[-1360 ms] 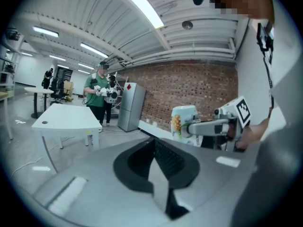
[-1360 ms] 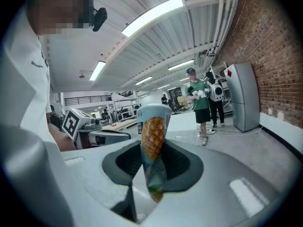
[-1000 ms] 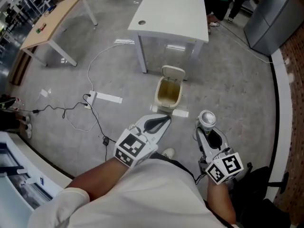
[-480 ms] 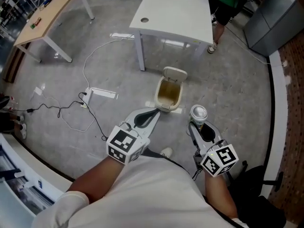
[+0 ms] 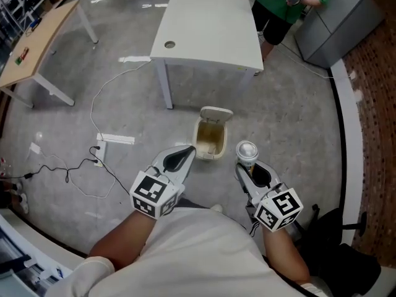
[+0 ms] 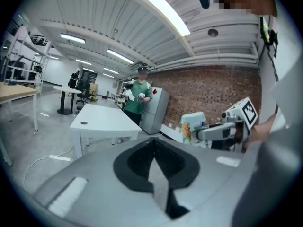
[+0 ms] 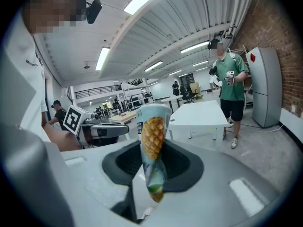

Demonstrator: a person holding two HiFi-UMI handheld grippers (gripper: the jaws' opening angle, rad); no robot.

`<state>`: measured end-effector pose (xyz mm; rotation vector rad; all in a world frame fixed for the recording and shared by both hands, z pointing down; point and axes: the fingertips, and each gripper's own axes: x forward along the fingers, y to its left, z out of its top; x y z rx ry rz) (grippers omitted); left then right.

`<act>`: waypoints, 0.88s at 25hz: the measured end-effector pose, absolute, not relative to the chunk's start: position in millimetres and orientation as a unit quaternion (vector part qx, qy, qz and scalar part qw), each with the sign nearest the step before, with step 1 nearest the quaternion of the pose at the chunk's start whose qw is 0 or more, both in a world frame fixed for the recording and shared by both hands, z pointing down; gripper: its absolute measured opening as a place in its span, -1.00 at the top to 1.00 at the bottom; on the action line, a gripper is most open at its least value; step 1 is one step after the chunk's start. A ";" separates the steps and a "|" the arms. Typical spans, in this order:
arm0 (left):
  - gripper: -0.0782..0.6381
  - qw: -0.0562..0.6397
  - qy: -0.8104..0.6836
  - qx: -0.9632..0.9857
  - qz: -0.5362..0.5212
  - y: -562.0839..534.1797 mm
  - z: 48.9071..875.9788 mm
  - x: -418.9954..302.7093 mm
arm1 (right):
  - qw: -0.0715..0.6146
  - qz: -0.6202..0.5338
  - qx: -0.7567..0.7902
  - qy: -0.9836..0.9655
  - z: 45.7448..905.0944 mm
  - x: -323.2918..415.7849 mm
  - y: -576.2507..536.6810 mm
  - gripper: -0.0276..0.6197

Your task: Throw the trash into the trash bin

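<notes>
You've carried both grippers forward: the beige plastic bin (image 5: 209,156), further ahead a second ago, now sits just beyond and between their tips. Your right gripper (image 5: 248,167) (image 7: 150,176) is clamped partway closed on a smooth cylindrical can (image 5: 247,151) (image 7: 152,141) with a pineapple print and a silvery round top, upright just right of the bin. The bin is a rounded rectangle, its flip lid (image 5: 216,112) standing open. Your left gripper (image 5: 184,155) (image 6: 153,151) has its jaws together and empty, beside the bin's near-left corner.

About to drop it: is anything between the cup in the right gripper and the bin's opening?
Nothing visible. The bin has its lid up; the cup hangs just beside it, the left gripper at its other side.
</notes>
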<state>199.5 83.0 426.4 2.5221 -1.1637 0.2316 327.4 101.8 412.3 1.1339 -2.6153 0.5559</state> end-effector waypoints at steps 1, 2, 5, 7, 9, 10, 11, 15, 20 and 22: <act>0.76 0.177 -0.407 0.892 0.080 77.7 426.7 196.9 | 0.121 0.191 0.389 -0.893 413.0 323.4 97.4 0.58; 0.76 0.178 -0.404 0.894 0.080 72.8 427.0 194.2 | 0.122 0.194 0.391 -0.892 413.8 319.7 93.4 0.58; 0.76 0.178 -0.393 0.898 0.083 59.1 429.4 186.6 | 0.124 0.209 0.399 -0.884 418.7 311.2 82.3 0.58; 0.76 0.182 -0.386 0.900 0.086 52.9 433.3 181.8 | 0.125 0.219 0.404 -0.879 424.0 305.4 77.5 0.58; 0.76 0.186 -0.379 0.902 0.089 48.3 438.4 178.5 | 0.128 0.227 0.404 -0.877 430.8 299.0 74.5 0.58; 0.76 0.188 -0.378 0.902 0.091 45.4 442.1 177.3 | 0.131 0.232 0.402 -0.876 435.4 296.2 72.6 0.58; 0.76 0.192 -0.379 0.900 0.094 43.0 446.8 176.2 | 0.134 0.239 0.399 -0.875 441.2 293.6 71.1 0.58; 0.76 0.211 -0.394 0.887 0.113 42.5 472.2 174.1 | 0.164 0.267 0.374 -0.873 478.7 290.9 67.5 0.58; 0.76 0.224 -0.418 0.863 0.175 25.9 535.3 187.3 | 0.208 0.320 0.359 -0.852 570.5 309.7 46.8 0.58; 0.76 0.246 -0.429 0.848 0.190 23.9 563.2 193.0 | 0.213 0.353 0.352 -0.841 605.2 314.0 40.6 0.58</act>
